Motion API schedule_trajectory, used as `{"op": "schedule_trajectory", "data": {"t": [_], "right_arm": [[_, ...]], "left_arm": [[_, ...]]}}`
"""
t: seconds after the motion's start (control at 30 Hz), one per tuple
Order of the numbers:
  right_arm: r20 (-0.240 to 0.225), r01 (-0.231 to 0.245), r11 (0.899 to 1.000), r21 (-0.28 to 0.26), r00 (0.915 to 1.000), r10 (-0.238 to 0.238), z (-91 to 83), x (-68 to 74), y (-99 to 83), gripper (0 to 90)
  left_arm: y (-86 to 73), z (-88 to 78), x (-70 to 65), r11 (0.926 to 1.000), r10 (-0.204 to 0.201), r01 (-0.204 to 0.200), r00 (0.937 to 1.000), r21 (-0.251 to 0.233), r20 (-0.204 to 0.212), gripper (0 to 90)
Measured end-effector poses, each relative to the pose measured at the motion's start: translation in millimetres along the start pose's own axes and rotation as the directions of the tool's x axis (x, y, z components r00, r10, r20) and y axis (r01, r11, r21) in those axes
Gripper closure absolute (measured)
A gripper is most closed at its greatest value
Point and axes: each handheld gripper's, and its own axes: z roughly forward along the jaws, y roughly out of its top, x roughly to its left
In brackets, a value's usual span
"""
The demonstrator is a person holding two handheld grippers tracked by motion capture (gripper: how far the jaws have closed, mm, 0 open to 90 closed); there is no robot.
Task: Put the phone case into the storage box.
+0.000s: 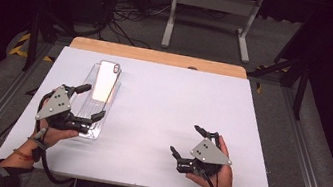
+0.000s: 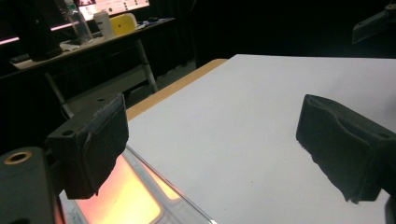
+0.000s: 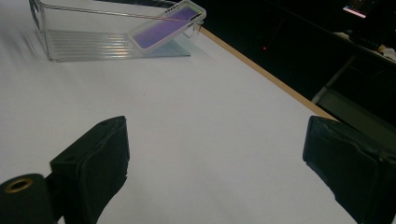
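A: We find the left gripper (image 1: 86, 101) at the lower left of the high view, its jaws spread wide, one on each side of the clear tray (image 1: 78, 130). Nothing sits between the pads. In the left gripper view we see the left-hand jaw hanging just over the tray's rim, though we cannot tell whether it touches.

B: And the phone (image 1: 104, 81)? We see it above the gripper in the high view, lying in the tray and tilted, its upper end propped on the tray's far rim. It glows pale orange there. In the right gripper view it sits at the upper left of the frame (image 3: 166, 24), with a violet sheen on its face.

A: We agree. The right gripper (image 1: 193, 142) is at the lower right of the high view, held in the person's hand, jaws wide apart too, and empty. Its own view shows bare white surface between the two black pads.

B: The table (image 1: 168, 104) carries a white board with a wooden strip along its far edge. We see grey carpet around it, metal rails at both sides, and a white-framed stand (image 1: 212, 14) with loose cables at the top of the frame. The rest of the room is dark.
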Motion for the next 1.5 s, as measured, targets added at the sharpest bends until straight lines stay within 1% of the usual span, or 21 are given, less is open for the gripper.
{"op": "schedule_trajectory", "data": {"t": [0.13, 0.23, 0.3, 0.4, 0.53, 0.6, 0.63, 0.7, 0.83, 0.87, 0.9, 0.93, 1.0, 1.07, 1.1, 1.17, 1.27, 1.3, 1.37, 1.47, 1.5], "right_arm": [[-0.004, -0.004, 1.0, -0.002, 1.0, 0.004, 0.2, 1.2, 1.1, 7.9], [-0.007, -0.002, 1.0, -0.005, 1.0, 0.002, 0.7, 1.7, 1.6, 7.9], [-0.008, -0.002, 1.0, -0.005, 1.0, 0.002, 0.8, 1.9, 1.6, 7.9], [-0.012, -0.006, 1.0, -0.005, 0.9999, 0.006, 0.6, 2.5, 1.6, 7.8], [-0.012, -0.007, 1.0, -0.008, 0.9999, 0.007, -0.2, 2.1, 1.4, 7.8], [-0.012, -0.003, 1.0, -0.011, 0.9999, 0.003, -0.5, 1.9, 1.8, 7.8], [-0.012, -0.003, 1.0, -0.011, 0.9999, 0.003, -0.5, 1.9, 1.8, 7.8], [-0.011, -0.002, 1.0, -0.013, 0.9999, 0.002, -0.3, 1.9, 2.0, 7.8], [-0.012, -0.005, 1.0, -0.011, 0.9999, 0.005, -0.9, 2.1, 1.4, 7.9], [-0.012, -0.009, 1.0, -0.012, 0.9999, 0.009, -1.1, 2.2, 1.2, 7.8], [-0.016, -0.017, 1.0, -0.015, 0.9997, 0.017, -1.5, 2.7, 0.8, 7.8], [-0.015, -0.016, 1.0, -0.016, 0.9998, 0.016, -1.7, 3.5, 0.6, 7.8], [-0.02, -0.011, 1.0, -0.013, 0.9997, 0.011, -1.8, 4.7, -0.1, 7.8], [-0.024, -0.009, 1.0, -0.013, 0.9997, 0.009, -1.1, 5.6, -0.7, 7.8], [-0.028, -0.009, 1.0, -0.011, 0.9996, 0.008, -0.4, 6.4, -1.1, 7.8], [-0.036, -0.005, 1.0, -0.01, 0.9994, 0.005, 0.9, 7.4, -1.5, 7.8], [-0.041, -0.003, 1.0, -0.01, 0.9992, 0.002, 1.7, 8.8, -1.4, 7.8], [-0.043, -0.001, 1.0, -0.012, 0.9991, 0.0, 1.8, 9.0, -1.3, 7.8], [-0.042, 0.0, 1.0, -0.013, 0.9991, 0.0, 1.7, 8.6, -1.3, 7.7], [-0.039, -0.007, 1.0, -0.013, 0.9992, 0.007, 1.5, 7.6, -1.9, 7.7], [-0.038, -0.008, 1.0, -0.012, 0.9992, 0.008, 1.4, 7.4, -2.2, 7.7]], "left_arm": [[-1.4, -1.9, -3.8, 1.0, -0.004, 0.004, 1.0, 0.003, 0.008, 9.1], [-2.6, -4.0, -5.8, 0.9999, -0.011, 0.011, 0.9999, -0.01, 0.012, 8.8], [-3.1, -4.9, -6.3, 0.9999, -0.009, 0.009, 0.9999, -0.009, 0.013, 8.7], [-5.4, -4.9, -9.1, 0.9998, -0.017, 0.017, 0.9997, -0.006, 0.016, 8.3], [-8.6, -3.8, -15.5, 0.9999, -0.01, 0.01, 0.9994, 0.004, 0.034, 8.1], [-10.5, -2.1, -19.3, 0.9999, -0.003, 0.002, 0.9993, 0.012, 0.036, 7.3], [-10.5, -2.1, -19.3, 0.9999, -0.003, 0.002, 0.9993, 0.012, 0.036, 6.9], [-13.8, 0.3, -24.1, 0.9997, -0.003, 0.002, 0.9992, 0.024, 0.041, 6.7], [-16.3, 2.8, -29.6, 0.9994, -0.005, 0.003, 0.9984, 0.033, 0.057, 6.6], [-17.2, 3.0, -29.9, 0.9996, -0.007, 0.005, 0.9978, 0.027, 0.066, 6.6], [-18.3, 3.6, -30.6, 0.9996, -0.02, 0.019, 0.9967, 0.023, 0.079, 6.7], [-19.2, 4.0, -30.5, 0.9994, -0.018, 0.015, 0.9965, 0.031, 0.082, 6.7], [-21.4, 5.0, -31.8, 0.9993, -0.023, 0.021, 0.9968, 0.031, 0.076, 6.7], [-22.5, 4.6, -32.0, 0.9989, -0.024, 0.021, 0.9969, 0.041, 0.074, 6.8], [-23.5, 4.5, -33.0, 0.999, -0.031, 0.028, 0.9971, 0.036, 0.07, 6.8], [-24.8, 3.7, -33.5, 0.9989, -0.028, 0.025, 0.9972, 0.04, 0.07, 7.0], [-27.8, 3.7, -36.4, 0.9985, -0.037, 0.034, 0.9972, 0.044, 0.065, 7.0], [-28.2, 3.5, -36.6, 0.9984, -0.03, 0.027, 0.9974, 0.05, 0.066, 7.1], [-30.2, 3.7, -39.0, 0.9982, -0.034, 0.031, 0.9973, 0.051, 0.065, 7.0], [-32.1, 3.6, -41.7, 0.9978, -0.023, 0.019, 0.9981, 0.063, 0.058, 7.0], [-32.9, 3.7, -42.4, 0.998, -0.025, 0.022, 0.9983, 0.06, 0.052, 7.0]]}}
